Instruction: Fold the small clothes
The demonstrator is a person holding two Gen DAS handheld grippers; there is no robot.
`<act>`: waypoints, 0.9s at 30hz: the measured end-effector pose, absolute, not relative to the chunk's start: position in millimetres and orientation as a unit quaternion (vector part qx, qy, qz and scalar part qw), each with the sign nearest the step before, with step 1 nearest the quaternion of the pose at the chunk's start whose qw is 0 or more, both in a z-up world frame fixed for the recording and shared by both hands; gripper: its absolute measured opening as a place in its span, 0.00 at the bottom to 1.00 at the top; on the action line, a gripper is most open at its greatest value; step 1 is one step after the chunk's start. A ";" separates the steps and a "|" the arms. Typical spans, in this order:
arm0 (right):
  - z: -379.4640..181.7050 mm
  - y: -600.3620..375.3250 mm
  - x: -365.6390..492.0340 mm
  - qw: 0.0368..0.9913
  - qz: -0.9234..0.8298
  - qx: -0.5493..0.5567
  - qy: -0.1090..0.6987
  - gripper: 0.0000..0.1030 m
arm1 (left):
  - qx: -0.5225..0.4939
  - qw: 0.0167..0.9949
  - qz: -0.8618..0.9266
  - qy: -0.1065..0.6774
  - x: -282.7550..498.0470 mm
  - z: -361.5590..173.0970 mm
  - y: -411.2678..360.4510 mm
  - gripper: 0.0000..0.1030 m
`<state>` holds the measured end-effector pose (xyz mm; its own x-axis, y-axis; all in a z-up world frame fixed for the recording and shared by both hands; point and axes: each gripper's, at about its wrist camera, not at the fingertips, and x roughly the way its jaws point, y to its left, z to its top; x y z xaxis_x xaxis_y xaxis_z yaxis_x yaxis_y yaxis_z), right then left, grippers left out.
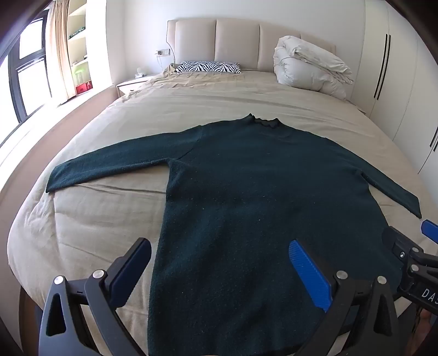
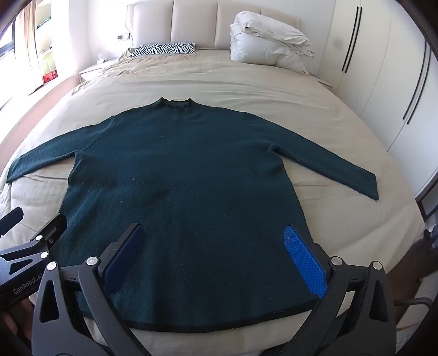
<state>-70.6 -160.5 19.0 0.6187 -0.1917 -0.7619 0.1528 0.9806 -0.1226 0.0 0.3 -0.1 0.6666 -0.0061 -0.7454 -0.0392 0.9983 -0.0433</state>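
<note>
The left tongs (image 1: 219, 271) and right tongs (image 2: 216, 260) hang spread wide and empty above the hem of a dark green sweater (image 2: 186, 175). The sweater lies flat on the bed (image 2: 246, 87), hem at the near edge, sleeves out toward both sides, collar toward the headboard (image 2: 197, 19).
</note>
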 end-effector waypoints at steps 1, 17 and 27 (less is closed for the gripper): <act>19.1 -160.4 -70.7 0.900 -0.095 -0.024 0.425 1.00 | -0.026 0.912 0.009 0.410 0.1 -0.1 0.1 1.00; 20.5 -158.9 -71.2 0.900 -0.095 -0.027 0.425 1.00 | -0.025 0.911 0.009 0.412 0.8 -0.4 -0.3 1.00; 18.6 -160.1 -70.3 0.899 -0.094 -0.024 0.427 1.00 | -0.025 0.911 0.008 0.412 0.8 -0.3 -0.3 1.00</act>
<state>-70.4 -160.1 18.6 0.6177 -0.1902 -0.7631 0.1486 0.9811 -0.1242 0.8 -0.3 -0.3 0.6606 -0.0051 -0.7507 -0.0357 0.9986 -0.0382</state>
